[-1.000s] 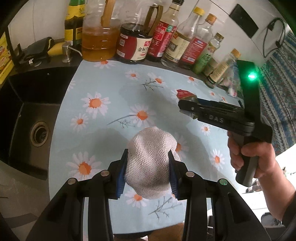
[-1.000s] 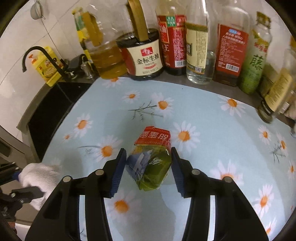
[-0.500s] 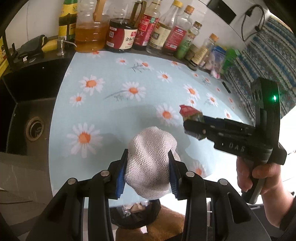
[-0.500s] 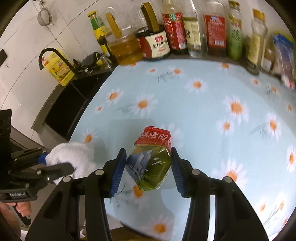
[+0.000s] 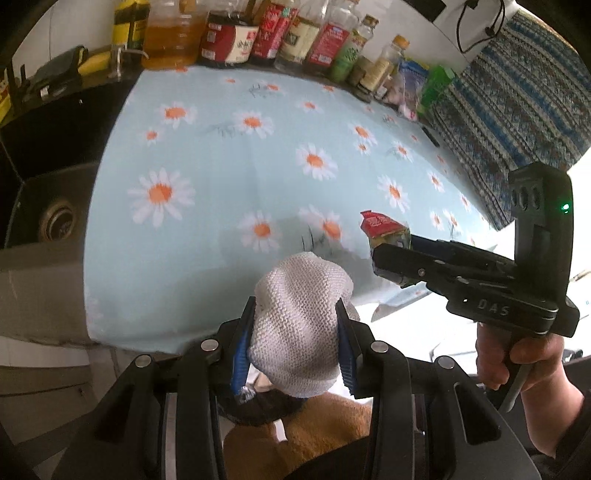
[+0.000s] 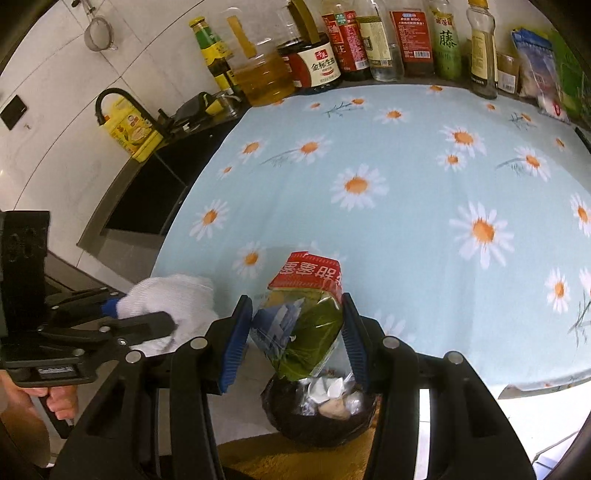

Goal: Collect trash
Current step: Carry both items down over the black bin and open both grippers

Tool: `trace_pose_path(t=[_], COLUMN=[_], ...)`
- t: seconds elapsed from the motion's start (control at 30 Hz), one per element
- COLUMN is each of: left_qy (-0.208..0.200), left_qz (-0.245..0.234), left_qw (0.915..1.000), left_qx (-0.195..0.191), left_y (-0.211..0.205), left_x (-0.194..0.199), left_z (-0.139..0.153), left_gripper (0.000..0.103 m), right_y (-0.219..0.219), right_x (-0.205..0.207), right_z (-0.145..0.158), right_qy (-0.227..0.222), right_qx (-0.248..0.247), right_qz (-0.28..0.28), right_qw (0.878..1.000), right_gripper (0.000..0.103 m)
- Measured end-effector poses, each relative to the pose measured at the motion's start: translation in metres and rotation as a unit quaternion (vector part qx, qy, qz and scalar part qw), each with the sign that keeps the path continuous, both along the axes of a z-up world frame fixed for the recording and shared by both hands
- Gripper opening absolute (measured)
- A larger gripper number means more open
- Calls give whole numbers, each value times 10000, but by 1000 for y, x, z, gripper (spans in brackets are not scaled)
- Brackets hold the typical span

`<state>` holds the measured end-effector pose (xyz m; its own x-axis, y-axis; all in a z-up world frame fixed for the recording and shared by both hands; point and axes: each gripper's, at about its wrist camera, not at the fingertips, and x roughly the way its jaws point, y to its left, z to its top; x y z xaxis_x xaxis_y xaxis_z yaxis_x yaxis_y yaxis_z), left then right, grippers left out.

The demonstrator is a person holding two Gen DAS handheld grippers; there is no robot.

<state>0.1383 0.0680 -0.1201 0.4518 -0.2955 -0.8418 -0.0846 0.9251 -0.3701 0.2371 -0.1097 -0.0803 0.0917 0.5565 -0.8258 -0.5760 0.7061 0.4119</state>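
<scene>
1. Left wrist view: the left gripper [image 5: 295, 334] is seen with its fingers clamped on a white knitted glove [image 5: 301, 325], held bunched between the blue pads at the near edge of the counter [image 5: 207, 155].
2. The counter is covered by a pale blue daisy-print cloth; a row of sauce bottles [image 5: 258, 33] is lined up along its far side, and a dark sink [image 5: 48, 206] is set to its left.
3. The right gripper [image 5: 391, 254] is seen at the right, gripped by a hand [image 5: 517, 362], with a snack wrapper [image 5: 386, 230] pinched at its tip.
4. Below the glove, a black trash bin [image 5: 258, 410] is partly shown; most of it is hidden by the fingers.
5. Right wrist view: the right gripper [image 6: 297, 332] is closed on the green snack wrapper with a red top [image 6: 303, 314], held just above the black trash bin [image 6: 321, 413], in which crumpled wrappers are seen.
6. The left gripper [image 6: 147, 321] with the white knitted glove [image 6: 173, 302] is seen at the left, just beside the counter's edge [image 6: 369, 221].
</scene>
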Motion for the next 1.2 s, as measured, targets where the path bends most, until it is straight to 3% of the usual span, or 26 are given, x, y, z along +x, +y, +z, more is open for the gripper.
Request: trace_pose_path(t=[0.4,0.73,0.93,1.2], left_qy=[570,1183,1525,2104], left_qz=[-319,-546,-568,-331], left_qw=[9977,9912,9864,9764], left_qx=[-197,-221,-241,-362], left_y=[-20,-36,-37,-28], left_x=[-37,-57,-59,-57], left_z=[-34,-78,-107,-171], left_gripper=[37,37,37,37], right_y=[-12,-23,-29,-34], right_x=[-54,-84,-94,-99], right_z=[-22,-59,-96,-161], right_qy=[290,532,894,1444], right_qx=[36,-351,-568,-858], right_qz=[264,392,360,222], right_qw=[9992,9972,9937,9855], right_gripper=[49,49,49,49])
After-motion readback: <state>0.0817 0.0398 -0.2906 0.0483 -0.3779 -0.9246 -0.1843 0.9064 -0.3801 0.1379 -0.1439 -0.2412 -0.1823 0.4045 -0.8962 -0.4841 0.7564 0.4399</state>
